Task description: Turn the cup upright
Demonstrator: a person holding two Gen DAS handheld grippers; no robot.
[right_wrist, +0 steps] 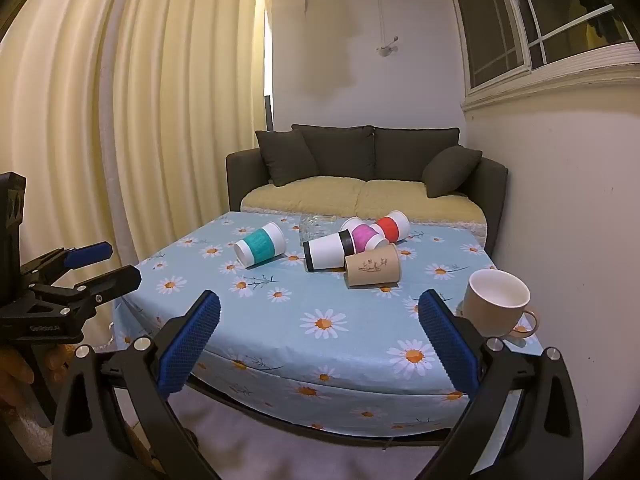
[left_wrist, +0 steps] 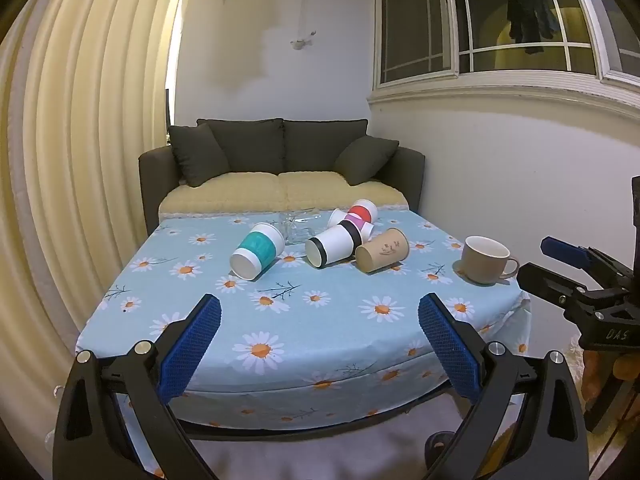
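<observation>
Lowest in the left wrist view, the left hand-held gripper (left_wrist: 319, 344) has its blue-padded jaws spread wide with nothing between them, held short of the near edge of the table (left_wrist: 312, 364). In the right wrist view the right hand-held gripper (right_wrist: 319, 340) is likewise wide open and empty, also in front of the table's near edge. Each gripper shows at the side of the other's view, jaws parted there too.

On the daisy-print cloth, a beige mug (left_wrist: 486, 259) stands upright at the right of the frame, near the table's right edge, its handle pointing right; in the right wrist view it sits just behind the right jaw.

Further in, at mid-frame, the cups lie on their sides: a teal-banded cup (left_wrist: 258, 256) to the left, apart from the others; a white cup with a black band (left_wrist: 332, 246) in the centre; and a brown paper cup (left_wrist: 382, 255) touching it on the right.

Behind those lie a pink-banded cup (right_wrist: 366, 238) and a red-banded cup (left_wrist: 362, 212), bunched with the central pair. A clear glass item (left_wrist: 298, 226) sits between the teal cup and the cluster; its shape is unclear.

Beyond the table's far edge stands a dark sofa (left_wrist: 280, 152).
</observation>
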